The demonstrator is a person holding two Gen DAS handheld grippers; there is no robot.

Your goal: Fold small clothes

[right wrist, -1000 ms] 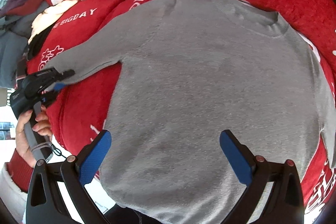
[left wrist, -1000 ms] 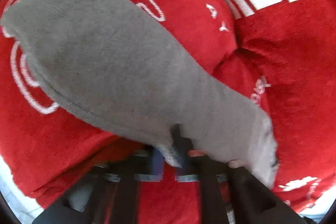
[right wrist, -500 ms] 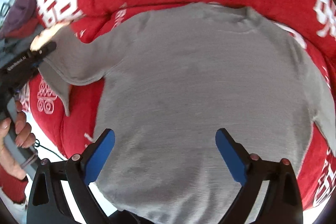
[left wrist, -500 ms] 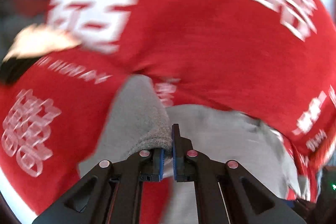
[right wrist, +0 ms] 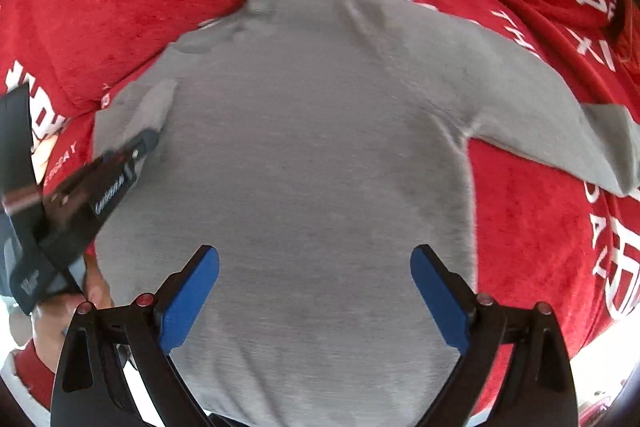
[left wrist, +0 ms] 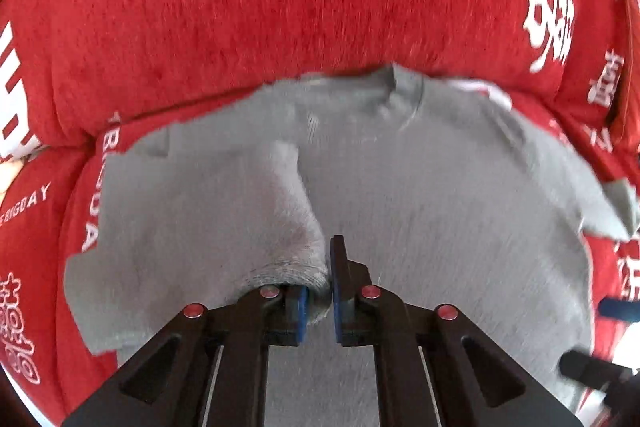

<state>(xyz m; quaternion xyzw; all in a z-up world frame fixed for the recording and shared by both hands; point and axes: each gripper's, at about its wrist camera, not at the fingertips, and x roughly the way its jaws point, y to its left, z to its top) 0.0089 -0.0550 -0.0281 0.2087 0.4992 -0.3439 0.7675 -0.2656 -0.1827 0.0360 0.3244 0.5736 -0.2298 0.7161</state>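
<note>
The small, soft grey knit sweater (right wrist: 320,147) looks light and limp, best pinched at cuffs or hem: the left gripper (left wrist: 319,301) is opening with the folded-in sleeve cuff (left wrist: 296,267) between its jaws, while the right gripper (right wrist: 314,301) hangs spread and empty.

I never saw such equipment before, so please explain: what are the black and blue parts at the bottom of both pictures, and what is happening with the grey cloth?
There is no robot. A person carries a two-finger claw in each hand, and a camera on each looks along its fingers. One picture comes from the left claw, whose jaws are opening with a grey sleeve cuff between them, brought over the grey sweater. The other comes from the right claw, open and empty above it. The sweater lies on a red cover with white print.
</note>
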